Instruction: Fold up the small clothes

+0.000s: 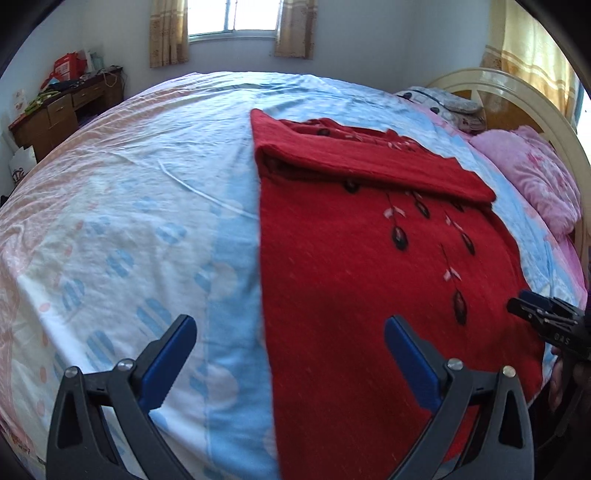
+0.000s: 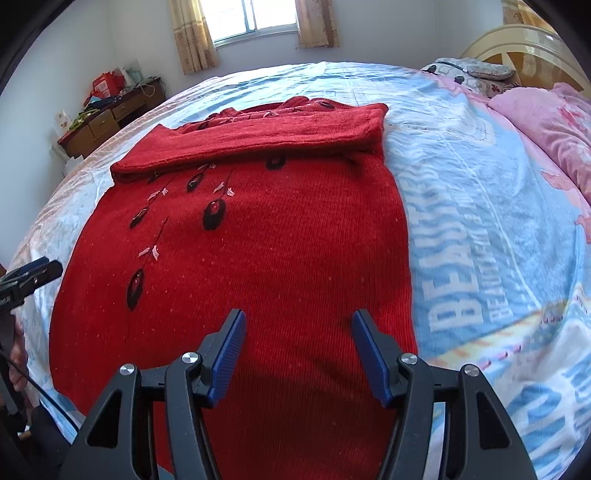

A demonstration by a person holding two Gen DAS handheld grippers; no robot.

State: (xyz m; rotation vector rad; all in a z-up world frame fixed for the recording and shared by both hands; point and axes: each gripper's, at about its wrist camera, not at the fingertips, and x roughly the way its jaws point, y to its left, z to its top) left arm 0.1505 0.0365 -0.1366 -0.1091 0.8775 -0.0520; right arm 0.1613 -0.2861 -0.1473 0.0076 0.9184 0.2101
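A red knitted sweater (image 1: pixel 369 266) (image 2: pixel 258 240) with dark leaf embroidery lies flat on the bed, its sleeves folded across the chest. My left gripper (image 1: pixel 290 325) hovers open above the sweater's near left edge, one finger over the sheet, the other over the red knit, nothing between them. Over the near hem hangs my right gripper (image 2: pixel 298 321), open and holding nothing. The right gripper (image 1: pixel 543 317) also shows at the right edge of the left wrist view. The left gripper (image 2: pixel 33 275) pokes in at the left edge of the right wrist view.
The bedsheet (image 1: pixel 129 221) (image 2: pixel 498 221) is pale blue and pink, with printed lettering to the sweater's right. Pink pillows (image 1: pixel 532 177) (image 2: pixel 554 136) lie by the cream headboard (image 1: pixel 524 92). A cluttered wooden desk (image 1: pixel 62 107) stands at the far left wall under a curtained window (image 2: pixel 255 18).
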